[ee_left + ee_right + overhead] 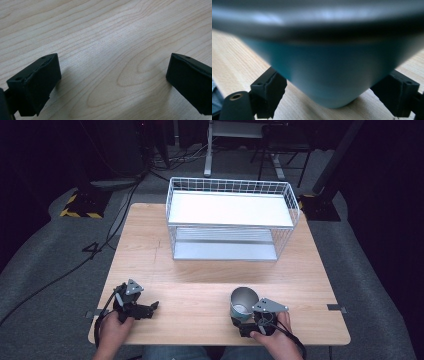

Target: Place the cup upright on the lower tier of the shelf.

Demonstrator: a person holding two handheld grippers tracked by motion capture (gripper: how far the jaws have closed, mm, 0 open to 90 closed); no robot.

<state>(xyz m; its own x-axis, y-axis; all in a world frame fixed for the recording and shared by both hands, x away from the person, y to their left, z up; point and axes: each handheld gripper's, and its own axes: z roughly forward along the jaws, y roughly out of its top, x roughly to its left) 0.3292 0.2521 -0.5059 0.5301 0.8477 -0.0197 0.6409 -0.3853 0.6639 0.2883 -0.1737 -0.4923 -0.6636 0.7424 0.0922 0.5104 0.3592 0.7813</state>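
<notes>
While dark room surrounds wooden table (pixel 200 270) | left tongs (pixel 150 309) spread | right tongs (pixel 337 100) pinching cup (pixel 242 302)

**Two black handheld grippers, each with a grey plate on top**

The left black two-jaw gripper (pixel 150 308) has blocky matte jaws with a small screw hole near each tip (plain in its own view) and a grey three-cornered plate on top. A black cable loops from its rear. The right black two-jaw gripper (pixel 239 325) carries the same grey plate, dotted with screws, and a dark trailing cable. Both forearms are bare of sleeves.
</notes>
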